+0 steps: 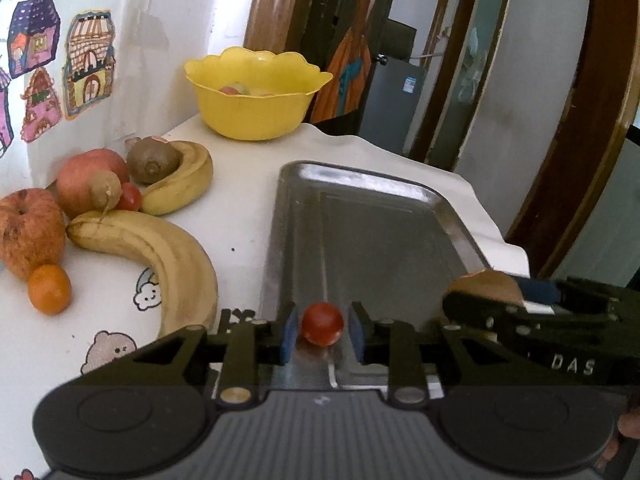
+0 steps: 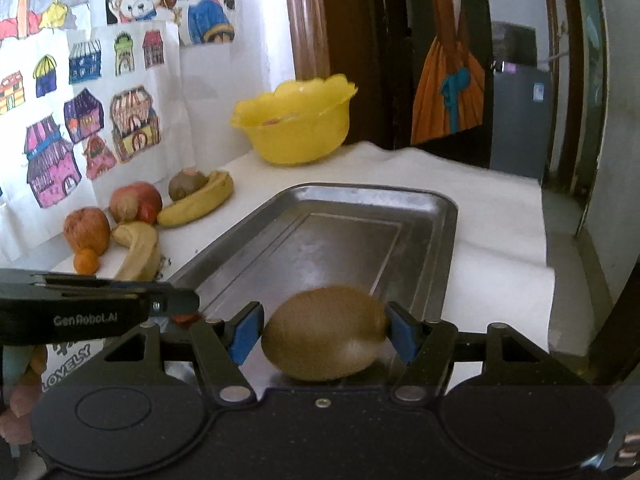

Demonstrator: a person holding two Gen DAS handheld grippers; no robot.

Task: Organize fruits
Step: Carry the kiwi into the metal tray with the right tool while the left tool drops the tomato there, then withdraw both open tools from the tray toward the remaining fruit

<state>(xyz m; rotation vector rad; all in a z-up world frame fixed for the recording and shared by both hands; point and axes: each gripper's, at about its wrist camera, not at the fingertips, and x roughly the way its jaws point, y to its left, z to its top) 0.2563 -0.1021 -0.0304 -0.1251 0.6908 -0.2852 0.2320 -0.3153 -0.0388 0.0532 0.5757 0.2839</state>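
My left gripper (image 1: 322, 330) hangs low over the near end of a steel tray (image 1: 372, 216). A cherry tomato (image 1: 322, 323) sits between its blue pads (image 1: 289, 334), with a thin gap on each side, so the jaws stand slightly open. My right gripper (image 2: 325, 334) is shut on a brown kiwi (image 2: 324, 332), which touches both pads just above the tray (image 2: 332, 240). The right gripper (image 1: 532, 304) and its kiwi (image 1: 486, 283) also show beside the left one. Loose fruit lies left of the tray: two bananas (image 1: 160, 248), apples (image 1: 30, 228), a second kiwi (image 1: 152, 164) and a small orange (image 1: 49, 289).
A yellow bowl (image 1: 256, 92) holding some fruit stands at the back of the white table, near the wall with children's drawings (image 1: 88, 64). The table's wavy right edge (image 1: 500, 236) drops off beyond the tray. A doorway and a dark appliance lie behind.
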